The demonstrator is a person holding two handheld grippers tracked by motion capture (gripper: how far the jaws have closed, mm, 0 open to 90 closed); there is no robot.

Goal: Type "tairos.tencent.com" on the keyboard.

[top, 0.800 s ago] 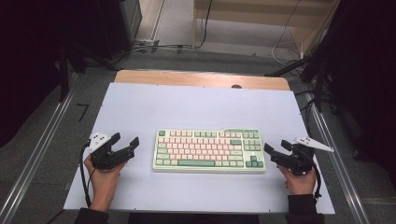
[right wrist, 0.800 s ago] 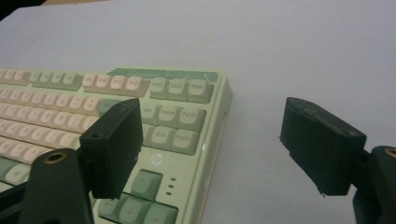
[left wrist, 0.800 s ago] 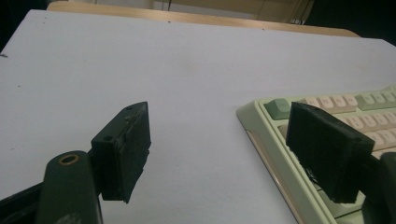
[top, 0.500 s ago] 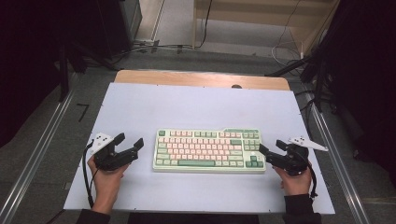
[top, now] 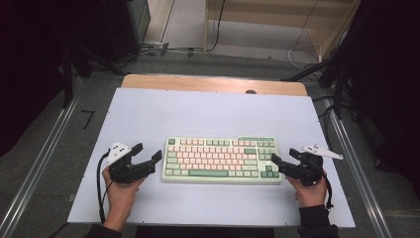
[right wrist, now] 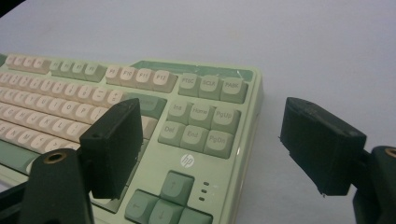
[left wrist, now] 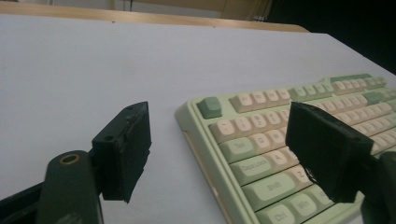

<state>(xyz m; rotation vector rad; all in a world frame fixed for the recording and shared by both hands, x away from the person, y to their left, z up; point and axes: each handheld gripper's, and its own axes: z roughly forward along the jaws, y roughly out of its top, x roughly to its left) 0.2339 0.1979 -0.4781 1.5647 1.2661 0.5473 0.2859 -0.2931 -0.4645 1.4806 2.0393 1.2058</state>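
Note:
A pale green keyboard [top: 220,158] with pink and green keys lies flat in the middle of the white table top [top: 208,114]. My left gripper [top: 148,151] sits just off its left end, held in a hand, jaws open and pointing at that end. In the left gripper view the open jaws [left wrist: 219,116] straddle the keyboard's [left wrist: 261,130] top-left corner without touching it. My right gripper [top: 284,155] is at the right end, also open. In the right gripper view its jaws [right wrist: 212,112] frame the navigation keys and right edge of the keyboard [right wrist: 196,121]. Nothing is gripped.
A wooden strip [top: 213,83] borders the table's far edge. Metal rails [top: 44,163] run along both sides. Cables [top: 307,44] lie on the floor beyond the table. Bare white surface surrounds the keyboard.
Both grippers have slid inward along the table toward the ends of the keyboard, the left one rightward and the right one leftward. The keyboard has not moved.

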